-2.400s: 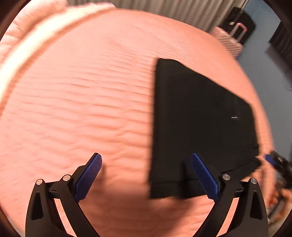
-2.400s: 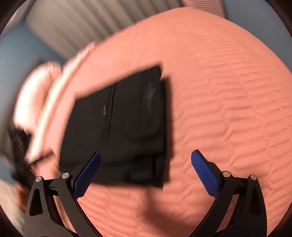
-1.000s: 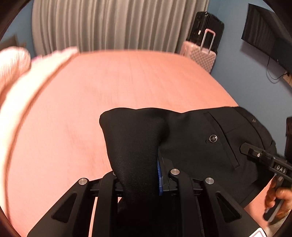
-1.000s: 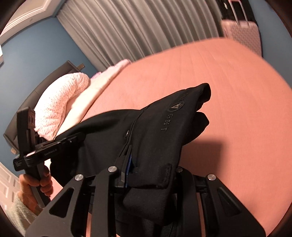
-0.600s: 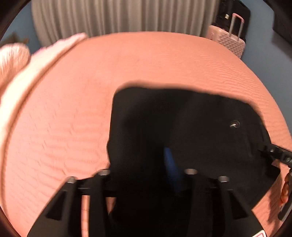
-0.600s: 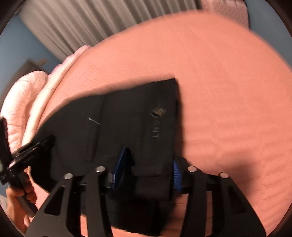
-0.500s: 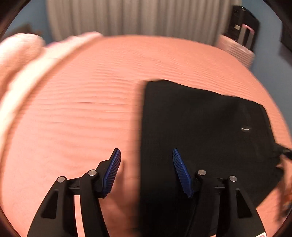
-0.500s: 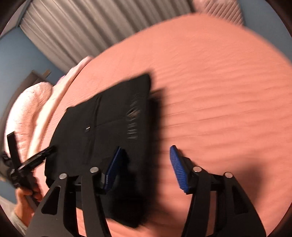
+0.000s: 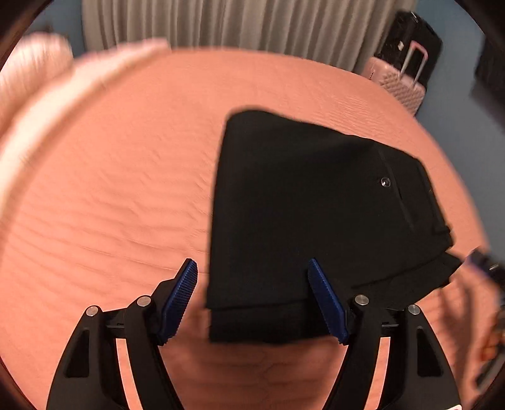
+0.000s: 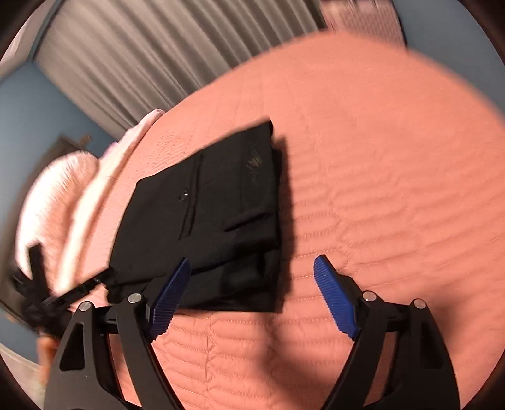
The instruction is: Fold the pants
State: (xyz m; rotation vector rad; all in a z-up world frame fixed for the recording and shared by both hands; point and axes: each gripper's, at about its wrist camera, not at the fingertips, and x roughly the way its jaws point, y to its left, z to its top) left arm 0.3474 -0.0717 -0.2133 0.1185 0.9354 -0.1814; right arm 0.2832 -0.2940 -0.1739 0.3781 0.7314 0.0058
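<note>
The black pants (image 9: 303, 214) lie folded in a flat rectangle on the salmon-pink quilted bed (image 9: 110, 195). A back-pocket button shows on top. My left gripper (image 9: 255, 296) is open and empty, above the near left corner of the pants. In the right wrist view the pants (image 10: 214, 220) lie left of centre with a faint logo on top. My right gripper (image 10: 252, 290) is open and empty, above their near right corner. The other gripper (image 10: 47, 299) shows at the left edge.
Pink and white pillows (image 10: 56, 202) lie along the bed's left side. A pink suitcase (image 9: 401, 85) and a black one (image 9: 410, 41) stand past the far right corner. Grey curtains (image 9: 221, 25) hang behind the bed.
Both grippers were shut on the pants a second ago and carried the fold over. They have since let go, opened and drawn back. The pants now lie flat.
</note>
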